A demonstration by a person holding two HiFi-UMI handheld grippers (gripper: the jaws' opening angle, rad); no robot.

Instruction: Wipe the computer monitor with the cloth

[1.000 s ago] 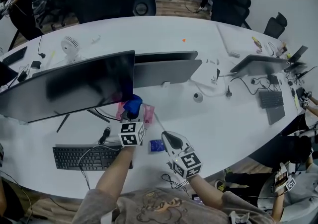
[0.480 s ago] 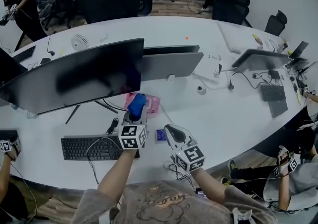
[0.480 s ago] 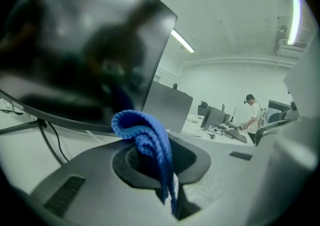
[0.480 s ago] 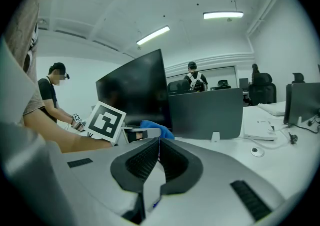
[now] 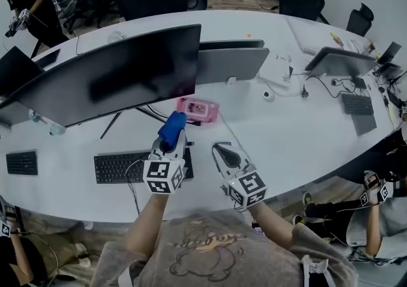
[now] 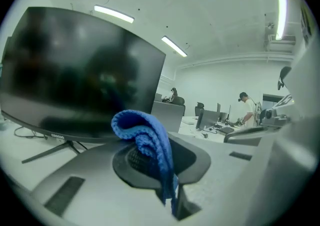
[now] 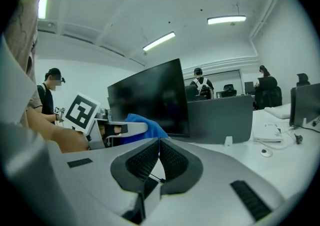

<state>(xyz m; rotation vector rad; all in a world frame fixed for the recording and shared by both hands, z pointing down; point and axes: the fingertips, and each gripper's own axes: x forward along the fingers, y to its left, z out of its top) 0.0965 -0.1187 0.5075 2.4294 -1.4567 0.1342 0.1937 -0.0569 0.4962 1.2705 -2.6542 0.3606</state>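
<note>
Cloth point(image 5: 172, 130), blue and folded, clamped in the left gripper point(image 5: 166, 152), bunched over the fingertips and trailing down through the narrow gap between the two jaws, as seen in the left gripper view point(image 6: 145, 135). Held clear of the table point(image 5: 299, 133), over the right end of the black keyboard point(image 5: 137, 165). Just beside it to the right, the right gripper point(image 5: 227, 152), jaws pressed together with nothing between them, ribbed pads point(image 7: 172, 159) meeting at the tips in the right gripper view point(image 7: 159, 155). Both grippers side by side near the table's front edge, apart from each other, pointing away from the person toward the screens. Past the cloth, a pink pack point(image 5: 198, 109) flat on the table, beyond the jaws and a little right. Farther back and left, the large dark monitor point(image 5: 114, 79) on its stand, screen off, lower right corner nearest the cloth; cloth short of the screen and not touching it, with the panel filling the left of the left gripper view point(image 6: 75, 69). Behind that, a second monitor point(image 5: 232, 63) showing its grey back.
</note>
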